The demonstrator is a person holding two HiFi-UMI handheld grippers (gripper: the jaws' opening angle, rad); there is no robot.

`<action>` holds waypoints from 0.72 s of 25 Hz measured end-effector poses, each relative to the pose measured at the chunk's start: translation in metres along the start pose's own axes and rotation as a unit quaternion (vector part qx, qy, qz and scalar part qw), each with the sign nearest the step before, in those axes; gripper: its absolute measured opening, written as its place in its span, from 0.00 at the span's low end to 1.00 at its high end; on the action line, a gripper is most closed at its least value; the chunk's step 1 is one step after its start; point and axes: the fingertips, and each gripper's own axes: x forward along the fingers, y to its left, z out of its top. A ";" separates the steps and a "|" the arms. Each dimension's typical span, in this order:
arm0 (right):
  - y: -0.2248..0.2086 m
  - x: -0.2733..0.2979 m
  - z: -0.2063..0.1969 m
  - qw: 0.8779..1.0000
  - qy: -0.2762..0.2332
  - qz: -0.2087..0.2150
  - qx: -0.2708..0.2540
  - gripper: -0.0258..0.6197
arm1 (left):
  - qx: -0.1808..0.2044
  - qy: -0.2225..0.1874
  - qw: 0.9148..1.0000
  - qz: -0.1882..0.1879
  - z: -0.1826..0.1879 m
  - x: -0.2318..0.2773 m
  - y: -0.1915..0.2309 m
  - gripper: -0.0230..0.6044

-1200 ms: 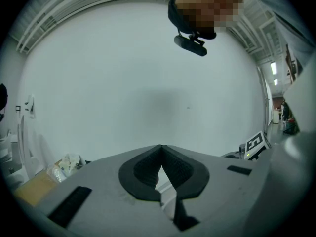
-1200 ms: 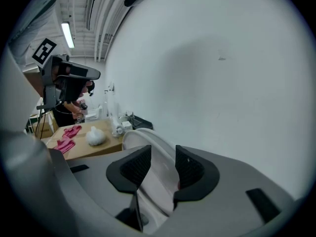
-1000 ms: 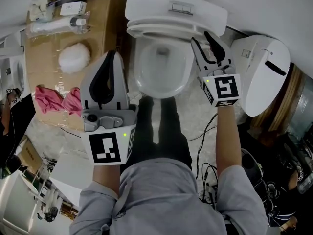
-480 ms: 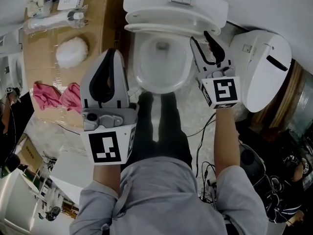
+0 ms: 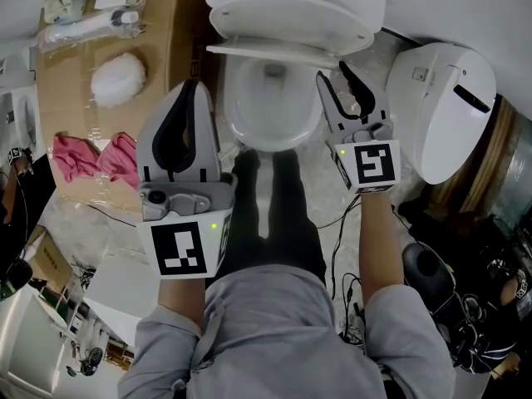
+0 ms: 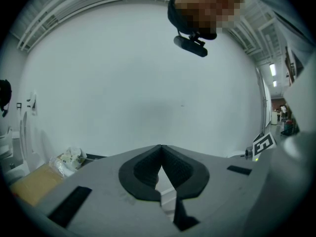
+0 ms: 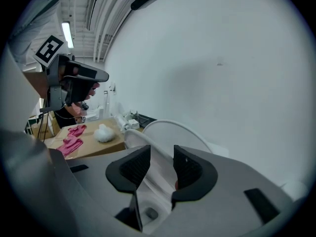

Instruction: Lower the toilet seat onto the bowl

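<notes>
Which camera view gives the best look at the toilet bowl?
The head view: the toilet bowl is seen from above, with most of its rim and inside visible. The right gripper view shows only a narrow slice of its inside below the jaws. The left gripper view faces a wall and shows nothing clear of it.

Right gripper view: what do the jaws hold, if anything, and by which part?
The right gripper holds the toilet seat by its rim, which passes between the jaws.
</notes>
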 end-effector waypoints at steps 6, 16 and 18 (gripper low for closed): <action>0.013 -0.013 -0.009 1.000 0.002 0.000 -0.006 0.23 | 0.000 0.000 1.000 0.000 -0.005 -0.008 -0.006 0.04; 0.039 -0.034 -0.033 1.000 0.016 0.013 -0.012 0.21 | -0.001 0.007 1.000 -0.006 -0.020 -0.020 -0.020 0.04; 0.045 -0.039 -0.038 1.000 0.020 0.017 -0.012 0.21 | -0.002 0.007 1.000 -0.008 -0.022 -0.021 -0.021 0.04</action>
